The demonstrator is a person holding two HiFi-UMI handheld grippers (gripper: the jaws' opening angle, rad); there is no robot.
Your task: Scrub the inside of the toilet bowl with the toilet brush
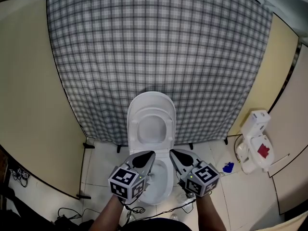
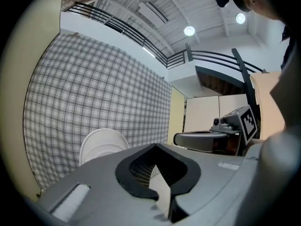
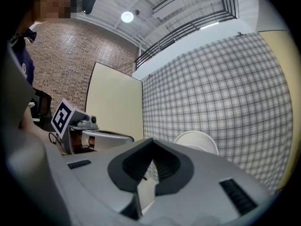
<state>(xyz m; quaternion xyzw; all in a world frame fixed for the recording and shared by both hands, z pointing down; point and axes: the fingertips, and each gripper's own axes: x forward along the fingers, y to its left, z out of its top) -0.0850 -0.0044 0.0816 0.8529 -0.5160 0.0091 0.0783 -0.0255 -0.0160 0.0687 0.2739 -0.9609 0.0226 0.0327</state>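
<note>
Hovering side by side above the toilet bowl (image 1: 161, 181), left gripper (image 1: 147, 154) and right gripper (image 1: 175, 153), jaws pressed together, empty, tiled floor (image 1: 103, 170) open on both sides.

Floor (image 1: 101, 172): white tile. Toilet (image 1: 151, 102) stands on it at centre, lid up. Right of it, a white unit (image 1: 255, 146) with a red patch; a small blue object (image 1: 228, 167) just beside that. Black cables (image 1: 67, 215) lower left. Black panel feet (image 1: 88, 146) rest along the back.

One toilet (image 1: 150, 124), two claws (image 1: 152, 154) (image 1: 172, 152), one checked curtain (image 1: 159, 42).
</note>
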